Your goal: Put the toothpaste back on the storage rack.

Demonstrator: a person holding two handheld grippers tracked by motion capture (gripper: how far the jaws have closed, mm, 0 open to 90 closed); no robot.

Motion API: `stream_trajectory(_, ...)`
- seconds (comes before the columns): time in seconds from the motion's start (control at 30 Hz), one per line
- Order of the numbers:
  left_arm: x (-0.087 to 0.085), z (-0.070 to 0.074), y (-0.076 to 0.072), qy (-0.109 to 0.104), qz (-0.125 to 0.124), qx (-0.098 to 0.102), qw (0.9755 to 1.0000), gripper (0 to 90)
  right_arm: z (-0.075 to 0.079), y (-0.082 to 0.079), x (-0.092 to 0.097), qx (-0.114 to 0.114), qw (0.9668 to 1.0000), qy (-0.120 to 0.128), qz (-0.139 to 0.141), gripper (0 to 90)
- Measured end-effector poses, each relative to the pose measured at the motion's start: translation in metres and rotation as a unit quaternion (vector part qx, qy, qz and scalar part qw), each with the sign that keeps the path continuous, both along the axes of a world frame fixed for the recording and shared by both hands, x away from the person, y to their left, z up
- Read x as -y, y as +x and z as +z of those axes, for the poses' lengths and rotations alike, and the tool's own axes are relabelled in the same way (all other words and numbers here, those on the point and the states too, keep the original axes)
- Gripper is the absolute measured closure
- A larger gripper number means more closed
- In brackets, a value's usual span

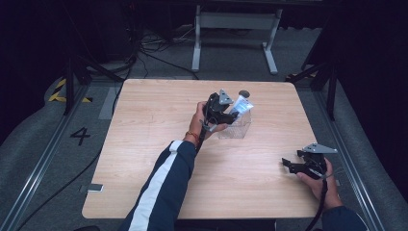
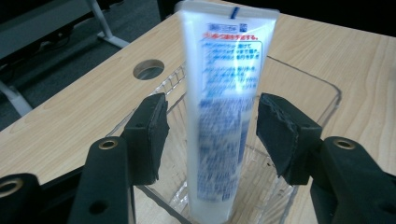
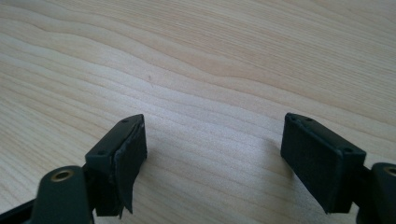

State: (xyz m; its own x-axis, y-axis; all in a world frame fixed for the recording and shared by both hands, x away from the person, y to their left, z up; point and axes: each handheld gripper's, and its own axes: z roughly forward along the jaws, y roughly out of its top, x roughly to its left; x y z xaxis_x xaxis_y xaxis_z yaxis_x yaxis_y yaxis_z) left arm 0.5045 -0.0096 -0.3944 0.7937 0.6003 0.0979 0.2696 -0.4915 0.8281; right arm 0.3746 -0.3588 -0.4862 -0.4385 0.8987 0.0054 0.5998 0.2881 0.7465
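Observation:
A white tube with blue and red print point(image 2: 224, 116) stands upright in a clear plastic container point(image 2: 322, 88) near the far middle of the wooden table point(image 1: 159, 125). My left gripper point(image 2: 212, 121) is around the tube with a gap on each side; neither pad touches it. From above, the left gripper point(image 1: 230, 114) hovers at the container point(image 1: 235, 129), and the tube point(image 1: 243, 105) pokes out of its top. My right gripper point(image 1: 288, 163) rests low at the table's front right, open, and in its own view the right gripper point(image 3: 215, 144) has bare wood between its jaws.
A round cable hole point(image 1: 244, 93) sits in the tabletop just behind the container. Beyond the table stands a grey desk frame point(image 1: 235, 21), with cables on the floor. Metal rails run along both sides, and a floor mark "4" point(image 1: 80, 135) lies to the left.

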Motion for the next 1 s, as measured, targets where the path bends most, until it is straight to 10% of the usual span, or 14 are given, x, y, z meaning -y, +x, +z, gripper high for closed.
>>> stream_trajectory(1.0, -0.046, 0.033, -0.031, 0.036, -0.019, 0.031, 0.9987, 40.4, 0.000, 0.000, 0.000, 0.000, 1.0000, -0.002, 0.001, 22.8)
